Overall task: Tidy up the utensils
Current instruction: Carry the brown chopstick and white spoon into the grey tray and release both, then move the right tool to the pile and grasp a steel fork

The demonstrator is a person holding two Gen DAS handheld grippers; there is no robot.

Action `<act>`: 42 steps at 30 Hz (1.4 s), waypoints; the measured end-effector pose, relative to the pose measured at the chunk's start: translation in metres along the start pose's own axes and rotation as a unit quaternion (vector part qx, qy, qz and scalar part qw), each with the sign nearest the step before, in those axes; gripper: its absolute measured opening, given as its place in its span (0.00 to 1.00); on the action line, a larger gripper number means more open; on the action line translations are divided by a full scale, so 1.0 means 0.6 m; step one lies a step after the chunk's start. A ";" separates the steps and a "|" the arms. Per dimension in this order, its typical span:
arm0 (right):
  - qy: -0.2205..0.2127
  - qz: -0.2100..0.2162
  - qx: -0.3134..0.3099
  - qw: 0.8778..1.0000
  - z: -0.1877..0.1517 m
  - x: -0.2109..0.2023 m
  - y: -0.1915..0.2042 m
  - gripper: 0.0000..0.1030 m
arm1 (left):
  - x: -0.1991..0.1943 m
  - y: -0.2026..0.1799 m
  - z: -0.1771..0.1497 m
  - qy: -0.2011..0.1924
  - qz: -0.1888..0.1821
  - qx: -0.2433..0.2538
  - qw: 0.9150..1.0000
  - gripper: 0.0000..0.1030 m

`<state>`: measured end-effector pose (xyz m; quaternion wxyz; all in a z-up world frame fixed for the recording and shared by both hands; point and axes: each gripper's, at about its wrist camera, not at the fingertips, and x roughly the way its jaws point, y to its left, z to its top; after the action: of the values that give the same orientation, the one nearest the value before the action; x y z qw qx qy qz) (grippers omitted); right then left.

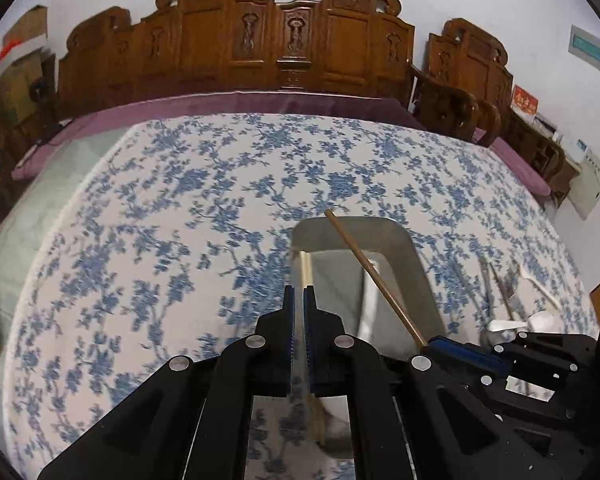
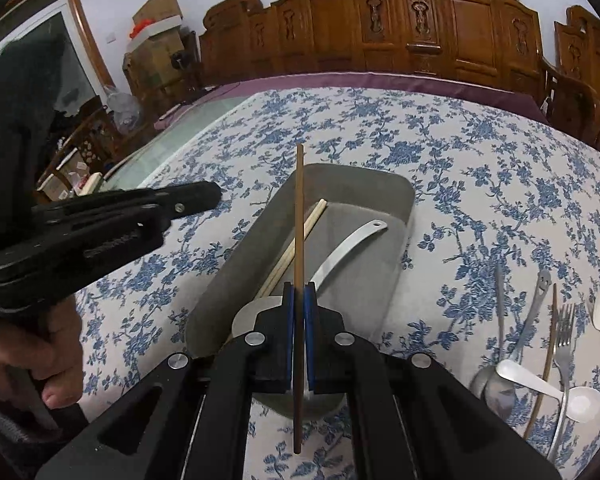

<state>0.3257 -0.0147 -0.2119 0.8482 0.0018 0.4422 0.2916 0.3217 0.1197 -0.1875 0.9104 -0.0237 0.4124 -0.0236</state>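
Note:
A grey metal tray (image 2: 400, 196) lies on the blue-flowered tablecloth and holds pale chopsticks (image 2: 296, 248) and a white spoon (image 2: 344, 252). My right gripper (image 2: 299, 288) is shut on a brown chopstick (image 2: 299, 216) and holds it upright over the tray. In the left wrist view that chopstick (image 1: 374, 276) slants over the tray (image 1: 412, 248). My left gripper (image 1: 299, 292) is shut with nothing between its fingers, at the tray's left edge above the pale chopsticks (image 1: 305, 268). It also shows in the right wrist view (image 2: 204, 196), left of the tray.
Loose utensils lie right of the tray: a fork (image 2: 566, 332), metal spoons (image 2: 536, 304), a white spoon (image 2: 540, 388) and a brown chopstick (image 2: 548, 356). Carved wooden chairs (image 1: 292, 40) stand behind the table. Boxes (image 2: 156, 12) are stacked at far left.

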 end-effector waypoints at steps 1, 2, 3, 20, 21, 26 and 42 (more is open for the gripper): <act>0.003 -0.004 0.004 1.000 0.000 0.007 0.001 0.06 | 0.001 0.003 0.000 0.001 0.000 0.000 1.000 0.03; 0.006 -0.005 0.007 1.000 0.001 0.012 0.000 0.06 | 0.001 0.006 0.001 0.002 -0.003 -0.001 1.000 0.03; 0.008 -0.004 0.012 1.000 0.002 0.018 0.000 0.06 | 0.002 0.009 0.002 0.003 -0.003 -0.003 1.000 0.03; 0.037 0.044 0.049 0.997 0.001 0.068 -0.009 0.09 | 0.000 0.018 0.003 0.001 -0.010 -0.003 1.000 0.03; 0.037 0.049 0.047 0.997 0.001 0.067 -0.008 0.09 | 0.000 0.018 0.004 0.000 -0.010 -0.002 1.000 0.03; 0.024 0.055 0.031 0.998 0.006 0.045 -0.007 0.09 | -0.001 0.015 0.005 -0.002 -0.013 0.000 1.000 0.03; -0.027 -0.050 -0.003 0.998 -0.070 -0.151 -0.127 0.09 | -0.028 -0.074 -0.005 -0.020 -0.045 0.043 0.998 0.30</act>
<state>0.2917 -0.1336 -0.1894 0.8736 -0.0149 0.4175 0.2497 0.3075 0.0763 -0.1739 0.9168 -0.0033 0.3910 -0.0817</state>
